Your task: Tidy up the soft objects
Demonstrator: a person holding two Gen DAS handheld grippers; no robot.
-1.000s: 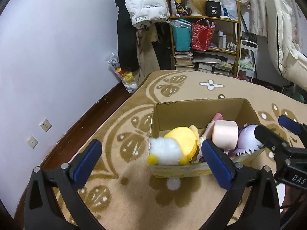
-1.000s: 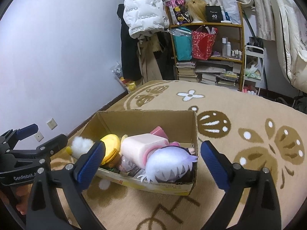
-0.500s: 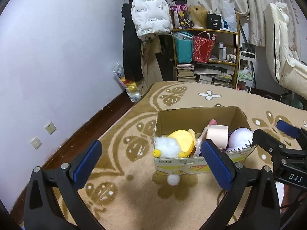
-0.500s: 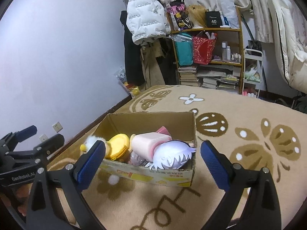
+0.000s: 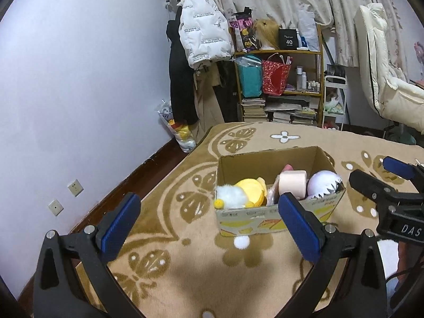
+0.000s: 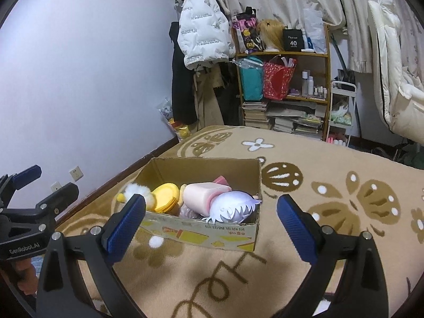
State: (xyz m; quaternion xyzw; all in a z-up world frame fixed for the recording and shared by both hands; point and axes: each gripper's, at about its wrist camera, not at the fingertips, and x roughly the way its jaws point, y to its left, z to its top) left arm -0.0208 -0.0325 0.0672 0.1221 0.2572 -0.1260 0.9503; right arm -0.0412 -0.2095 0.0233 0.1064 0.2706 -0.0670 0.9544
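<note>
Plush toys fill a cardboard box [image 5: 275,220] on a patterned beige rug [image 5: 185,259]. Going left to right: the left claw [image 5: 209,225] hangs released and empty above the rug, its blue pads spread wide, the box just ahead of it and toward its right finger. Inside the box, a white fluffy toy [image 5: 230,196] leans over the left end, beside a yellow plush [image 5: 251,188], a pink cylindrical cushion [image 5: 291,184] and a doll head with pale spiky hair [image 5: 322,185] at the right end. A white pompom [image 5: 241,242] lies on the rug, touching the box's front wall. The right claw [image 6: 212,220], likewise released and holding nothing, frames the box between its fingers, clear of the toys. A cluttered bookshelf [image 6: 286,90] stands against the far wall.
</note>
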